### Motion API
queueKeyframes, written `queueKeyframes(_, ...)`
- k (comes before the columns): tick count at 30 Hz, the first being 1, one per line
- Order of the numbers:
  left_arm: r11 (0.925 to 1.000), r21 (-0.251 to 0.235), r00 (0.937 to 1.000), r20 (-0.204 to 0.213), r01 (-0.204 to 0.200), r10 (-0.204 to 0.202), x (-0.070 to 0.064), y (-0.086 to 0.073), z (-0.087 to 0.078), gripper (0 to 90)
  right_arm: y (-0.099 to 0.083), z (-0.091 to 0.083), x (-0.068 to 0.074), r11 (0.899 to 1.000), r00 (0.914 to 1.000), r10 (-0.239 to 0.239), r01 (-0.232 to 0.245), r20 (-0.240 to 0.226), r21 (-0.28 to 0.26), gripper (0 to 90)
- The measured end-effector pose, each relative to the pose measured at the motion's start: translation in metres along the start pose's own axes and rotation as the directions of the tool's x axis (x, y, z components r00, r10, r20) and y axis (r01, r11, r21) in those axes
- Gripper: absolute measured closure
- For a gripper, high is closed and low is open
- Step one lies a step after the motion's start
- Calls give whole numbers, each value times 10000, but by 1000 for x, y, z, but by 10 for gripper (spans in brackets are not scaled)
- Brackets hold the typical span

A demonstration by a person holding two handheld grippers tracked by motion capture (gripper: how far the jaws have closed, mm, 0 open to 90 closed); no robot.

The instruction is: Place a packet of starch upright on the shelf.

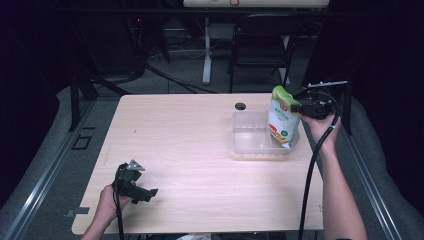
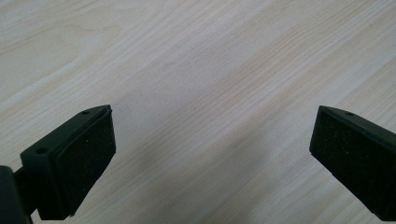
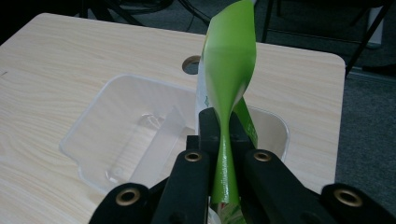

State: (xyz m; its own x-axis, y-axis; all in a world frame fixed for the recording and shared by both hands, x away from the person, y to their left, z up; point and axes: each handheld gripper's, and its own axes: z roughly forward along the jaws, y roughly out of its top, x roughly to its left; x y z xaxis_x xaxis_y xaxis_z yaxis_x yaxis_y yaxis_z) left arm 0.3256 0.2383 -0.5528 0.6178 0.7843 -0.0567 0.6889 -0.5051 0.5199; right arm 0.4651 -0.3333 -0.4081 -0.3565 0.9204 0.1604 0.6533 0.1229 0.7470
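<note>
A green and white pouch (image 1: pixel 282 116) with a red label stands tilted at the right end of a clear plastic tub (image 1: pixel 248 141), its bottom inside the tub. My right gripper (image 1: pixel 299 107) is shut on the pouch's upper edge; in the right gripper view the green pouch (image 3: pixel 229 74) is pinched between the black jaws of that gripper (image 3: pixel 224 161), above the tub (image 3: pixel 100 122). My left gripper (image 1: pixel 147 193) rests low over the table's near left part. In the left gripper view it (image 2: pixel 212 154) stands open over bare wood, with nothing between its pads (image 2: pixel 86 163).
A round cable hole (image 1: pixel 240 106) sits in the wooden table (image 1: pixel 190 150) just behind the tub. Black chairs, a desk leg and cables stand on the floor beyond the far edge. The right gripper's cable (image 1: pixel 310 175) trails along the forearm.
</note>
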Motion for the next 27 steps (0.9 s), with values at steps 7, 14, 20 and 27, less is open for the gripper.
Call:
queueKeyframes(7, 10000, 12, 10000, -5, 4, -4, 0, 0, 0, 3, -5, -1, -4, 9998, 9999, -14, 11, 162, 181, 900)
queueKeyframes(14, 10000, 2, 10000, -5, -6, 6, 0, 0, 0, 3, -9, -2, -5, 9989, 9984, -176, 152, 541, 435, 898)
queueKeyframes(20, 10000, 5, 10000, -5, -6, 6, 0, 0, 0, 3, -12, -1, -10, 9985, 9966, -59, 14, 821, 549, 896)
queueKeyframes(27, 10000, 9, 10000, -4, -7, 7, 0, 0, 0, 3, -16, -1, -17, 9979, 9960, 210, -262, 865, 585, 894)
